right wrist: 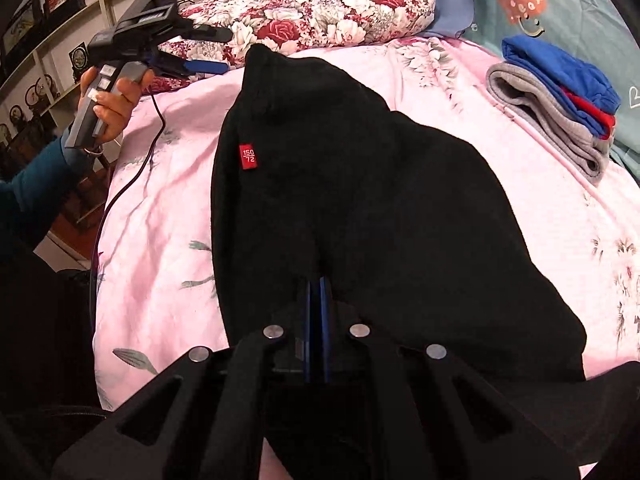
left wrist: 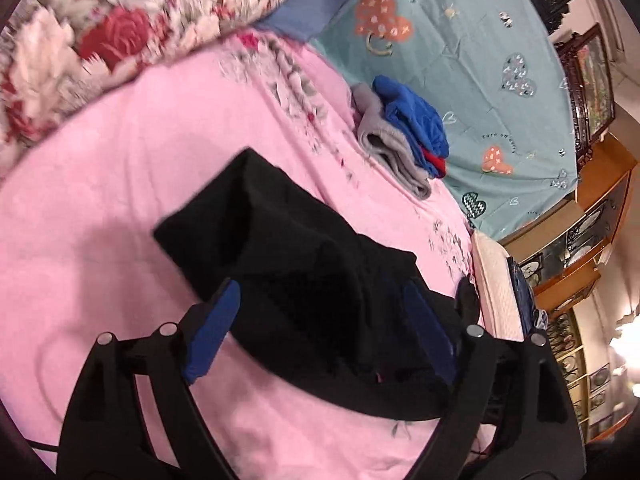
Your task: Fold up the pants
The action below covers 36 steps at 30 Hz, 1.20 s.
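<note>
Black pants (right wrist: 360, 184) with a small red size tag (right wrist: 248, 157) lie bunched on the pink bedsheet (right wrist: 160, 240). My right gripper (right wrist: 318, 280) is shut, its blue pads pinching the near edge of the pants. A hand holds my left gripper (right wrist: 226, 50) at the far left, by the far end of the pants. In the left wrist view that gripper (left wrist: 324, 320) stands open. The black pants (left wrist: 304, 272) lie between its fingers (left wrist: 216, 328), and the pads do not press on the cloth.
A floral pillow (right wrist: 328, 4) lies at the head of the bed. A folded stack of grey, blue and red clothes (right wrist: 560, 100) sits at the right by a teal heart-print quilt (left wrist: 460, 40). A black cable (right wrist: 132, 168) hangs off the left edge. Wooden shelves (left wrist: 580, 248) stand beside the bed.
</note>
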Each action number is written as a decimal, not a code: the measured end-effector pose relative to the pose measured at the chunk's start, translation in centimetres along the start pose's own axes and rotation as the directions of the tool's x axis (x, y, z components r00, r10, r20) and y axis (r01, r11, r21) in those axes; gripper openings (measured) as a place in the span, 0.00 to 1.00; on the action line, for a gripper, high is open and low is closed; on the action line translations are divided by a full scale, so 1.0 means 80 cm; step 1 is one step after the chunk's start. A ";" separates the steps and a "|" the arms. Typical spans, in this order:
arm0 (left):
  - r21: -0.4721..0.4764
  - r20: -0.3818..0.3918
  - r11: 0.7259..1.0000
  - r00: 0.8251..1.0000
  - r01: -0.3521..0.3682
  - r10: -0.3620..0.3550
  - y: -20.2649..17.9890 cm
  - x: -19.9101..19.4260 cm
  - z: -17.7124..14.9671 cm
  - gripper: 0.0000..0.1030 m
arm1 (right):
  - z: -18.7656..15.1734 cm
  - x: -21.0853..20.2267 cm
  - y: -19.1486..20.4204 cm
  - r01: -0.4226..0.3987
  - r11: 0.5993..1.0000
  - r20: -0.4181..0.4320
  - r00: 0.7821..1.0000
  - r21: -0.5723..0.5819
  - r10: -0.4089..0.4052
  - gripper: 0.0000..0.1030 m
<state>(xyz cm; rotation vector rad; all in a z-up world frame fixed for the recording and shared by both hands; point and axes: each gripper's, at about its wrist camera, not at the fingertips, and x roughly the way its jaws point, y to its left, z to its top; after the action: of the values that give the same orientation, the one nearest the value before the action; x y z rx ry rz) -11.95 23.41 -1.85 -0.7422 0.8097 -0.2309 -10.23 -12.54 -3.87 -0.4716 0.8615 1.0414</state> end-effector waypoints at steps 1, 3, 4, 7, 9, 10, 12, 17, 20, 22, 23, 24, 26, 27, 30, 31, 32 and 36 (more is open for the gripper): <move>-0.021 -0.019 1.000 1.000 -0.004 0.004 0.002 0.011 0.003 0.84 | -0.004 -0.001 0.001 0.000 1.000 0.000 1.000 0.003 0.000 0.04; -0.076 -0.043 0.997 0.999 -0.017 0.014 0.009 0.028 0.008 0.84 | -0.007 0.000 0.003 -0.004 1.000 -0.001 1.000 0.010 0.004 0.04; -0.114 -0.050 0.993 0.999 -0.017 0.011 0.015 0.035 0.012 0.83 | -0.008 0.002 0.004 -0.006 1.000 -0.002 1.000 0.013 0.006 0.04; -0.120 -0.020 0.991 0.999 -0.052 0.050 0.011 0.041 0.030 0.48 | -0.006 0.006 0.004 -0.008 1.000 0.000 1.000 0.019 0.008 0.04; -0.085 -0.018 0.996 0.999 -0.039 0.038 -0.001 0.039 0.045 0.19 | -0.002 0.003 0.003 -0.007 1.000 0.006 1.000 0.018 0.007 0.04; -0.060 0.000 0.997 0.999 -0.041 0.041 -0.010 0.033 0.051 0.19 | 0.002 -0.003 0.002 -0.001 1.000 0.016 1.000 0.015 0.001 0.04; 0.029 0.068 0.998 0.996 -0.054 0.052 -0.032 0.012 0.057 0.18 | 0.009 -0.017 -0.002 -0.003 1.000 0.051 0.999 0.028 0.001 0.04; 0.101 0.116 0.992 0.991 -0.075 0.064 -0.023 -0.025 0.041 0.18 | 0.019 -0.054 -0.006 -0.072 0.993 0.146 0.988 0.096 0.058 0.04; 0.060 0.036 0.981 0.982 -0.187 0.185 0.019 -0.002 0.030 0.18 | 0.010 -0.035 0.001 -0.101 0.989 0.109 0.990 0.105 0.090 0.04; 0.009 -0.044 0.976 0.975 -0.217 0.217 0.056 0.018 0.021 0.22 | 0.004 -0.009 0.006 -0.098 0.990 0.053 0.994 0.097 0.093 0.04; -0.005 -0.058 0.979 0.977 -0.206 0.205 0.066 0.021 0.017 0.22 | -0.001 0.007 0.008 -0.111 0.988 0.020 0.994 0.110 0.109 0.04; -0.018 -0.049 0.983 0.982 -0.181 0.180 0.071 0.017 0.015 0.24 | -0.002 0.017 0.009 -0.115 0.986 -0.004 0.993 0.118 0.117 0.07; -0.017 -0.036 0.984 0.983 -0.178 0.177 0.067 0.003 0.015 0.42 | -0.002 0.026 0.012 -0.122 0.985 -0.018 0.992 0.124 0.125 0.15; -0.002 -0.018 0.976 0.976 -0.216 0.216 0.062 -0.003 0.016 0.69 | -0.001 0.023 0.011 -0.139 0.981 -0.018 0.990 0.139 0.143 0.30; 0.072 0.090 0.958 0.958 -0.279 0.272 0.040 -0.040 0.016 0.71 | -0.001 -0.004 -0.001 -0.138 0.972 0.027 0.990 0.190 0.135 0.45; 0.076 0.120 0.959 0.957 -0.273 0.263 0.032 -0.053 0.018 0.71 | -0.003 -0.023 -0.011 -0.106 0.972 0.051 0.994 0.208 0.097 0.45; 0.083 0.150 0.963 0.959 -0.256 0.242 0.021 -0.064 0.022 0.71 | -0.005 -0.038 -0.023 -0.072 0.971 0.069 0.996 0.229 0.057 0.45; 0.167 0.182 0.972 0.974 -0.168 0.137 -0.037 -0.055 0.036 0.80 | -0.024 -0.130 -0.100 0.158 0.894 0.122 0.966 0.420 -0.228 0.57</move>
<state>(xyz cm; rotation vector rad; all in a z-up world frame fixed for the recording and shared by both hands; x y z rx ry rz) -12.64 24.70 4.01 -0.5169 0.6703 -0.0996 -6.28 -23.22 2.91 -0.1086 0.8337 0.6803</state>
